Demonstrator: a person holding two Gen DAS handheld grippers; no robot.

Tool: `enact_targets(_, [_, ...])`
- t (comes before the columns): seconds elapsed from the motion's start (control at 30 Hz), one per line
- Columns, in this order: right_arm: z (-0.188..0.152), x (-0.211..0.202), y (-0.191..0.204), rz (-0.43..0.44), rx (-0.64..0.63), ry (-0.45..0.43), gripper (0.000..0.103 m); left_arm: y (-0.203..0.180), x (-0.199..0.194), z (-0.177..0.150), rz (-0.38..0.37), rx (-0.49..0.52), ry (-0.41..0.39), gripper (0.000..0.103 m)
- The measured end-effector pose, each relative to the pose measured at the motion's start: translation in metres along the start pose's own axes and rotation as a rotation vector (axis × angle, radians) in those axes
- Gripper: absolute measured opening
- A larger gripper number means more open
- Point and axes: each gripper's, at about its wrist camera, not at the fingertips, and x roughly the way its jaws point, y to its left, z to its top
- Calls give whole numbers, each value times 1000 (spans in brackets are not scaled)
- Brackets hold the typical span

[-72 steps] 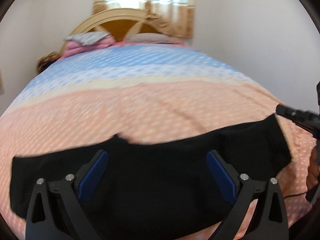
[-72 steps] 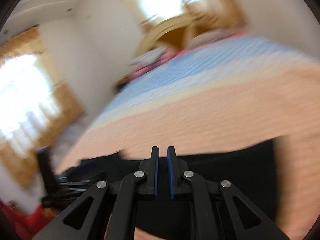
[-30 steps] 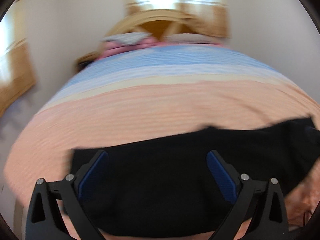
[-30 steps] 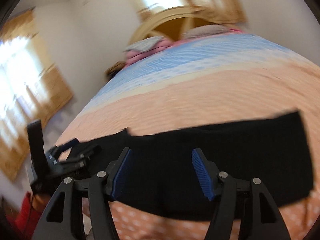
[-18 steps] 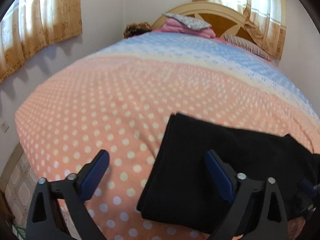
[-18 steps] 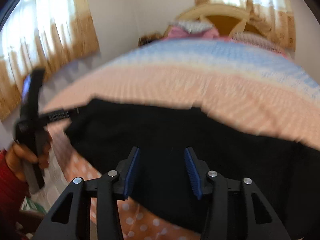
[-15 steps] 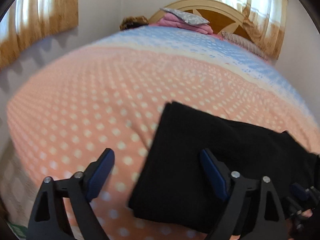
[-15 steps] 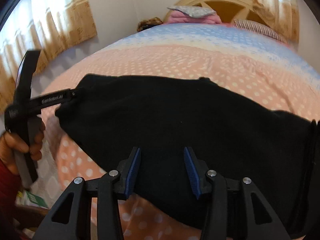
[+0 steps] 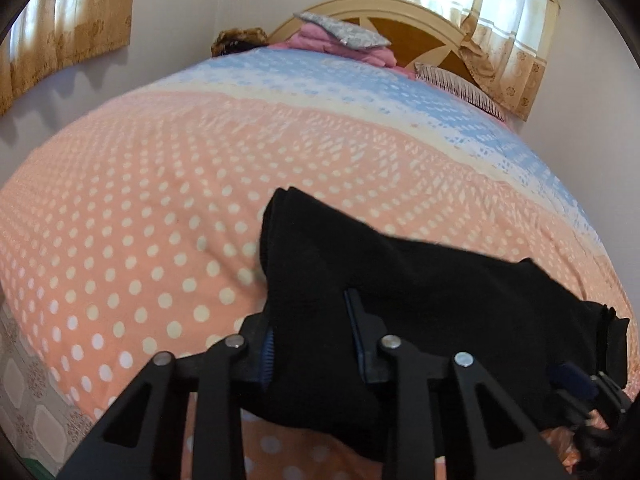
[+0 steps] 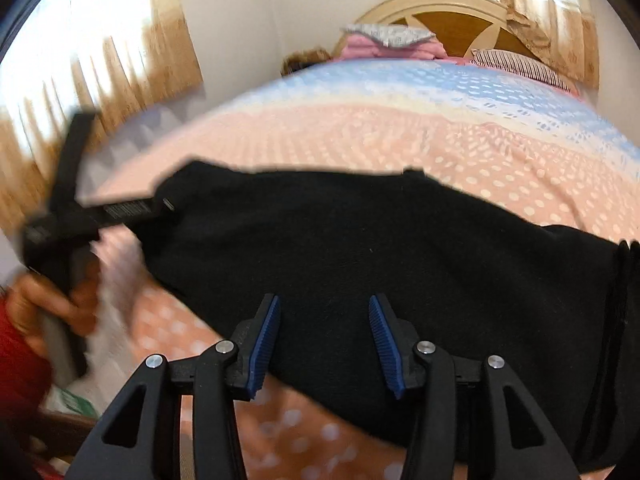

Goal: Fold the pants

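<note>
Black pants (image 9: 420,292) lie folded along the near edge of a bed with a peach polka-dot cover (image 9: 140,220). My left gripper (image 9: 312,332) is shut on the left end of the pants, with cloth bunched between its blue pads. In the right wrist view the same gripper (image 10: 160,204) grips the pants' (image 10: 360,248) left end, held by a hand. My right gripper (image 10: 324,340) is open just above the near edge of the pants, with nothing between its pads. It also shows at the lower right of the left wrist view (image 9: 584,384).
The bed's far half is blue, with pink and grey pillows (image 9: 340,36) against a wooden headboard (image 9: 400,16). Curtained windows (image 9: 64,20) are on the left and back walls. Tiled floor (image 9: 28,400) shows at lower left past the bed edge.
My left gripper has gone from wide open to shut on the pants' left end and lifted it a little. My right gripper, shut at first, has opened and stays over the pants' near edge.
</note>
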Motion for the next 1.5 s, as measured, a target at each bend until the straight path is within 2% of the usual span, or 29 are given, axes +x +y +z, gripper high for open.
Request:
enact_targets(0.07, [5,-24,-6,21,30,-77,49,-9,-10,6,-10,11,-26,31])
enact_targets(0.2, [4,-58,-39,-40,117,-133,49,-49,-41,24,-88,70,-92,30])
enact_targets(0.37, [-24,-105,-128,-130,398,-175,49,-128,-73,30,-195,242,-178,29])
enact_targets(0.43, [-39,-126,-160,-176,490,-200,49,-167,-78,29,-276,307,-184,29])
enact_targets(0.57, [-58,-160,-195,-236,581,-254,49,-242,-80,17,-408,436,-176,29])
enact_targets(0.67, [-69,-185,-214,-276,623,-294,49,-299,-77,-5,-513,519,-147,28])
enact_targets(0.73, [-75,-195,-224,-291,648,-314,49,-323,-72,-23,-557,553,-117,28])
enact_targets(0.83, [-81,-205,-236,-291,670,-319,49,-352,-63,-55,-582,615,-91,28])
enact_targets(1.0, [-87,-213,-250,-307,690,-331,49,-374,-43,-94,-560,671,-36,28])
enact_targets(1.13, [-95,-213,-257,-299,713,-326,49,-380,-39,-110,-548,715,-80,29])
enact_targets(1.23, [-97,-213,-258,-269,727,-334,49,-380,-42,-116,-583,745,-55,46])
enact_targets(1.3, [-97,-214,-259,-248,740,-343,49,-377,-53,-115,-602,773,-39,79])
enact_targets(1.33, [-97,-215,-261,-243,747,-348,49,-372,-58,-112,-596,782,-36,86])
enact_targets(1.37, [-97,-217,-262,-231,755,-357,49,-367,-62,-110,-595,785,-36,91])
enact_targets(1.43, [-97,-225,-263,-166,770,-390,49,-345,-76,-95,-610,767,-50,91])
enact_targets(1.5, [-95,-232,-264,-120,783,-416,56,-316,-83,-75,-578,705,-88,94])
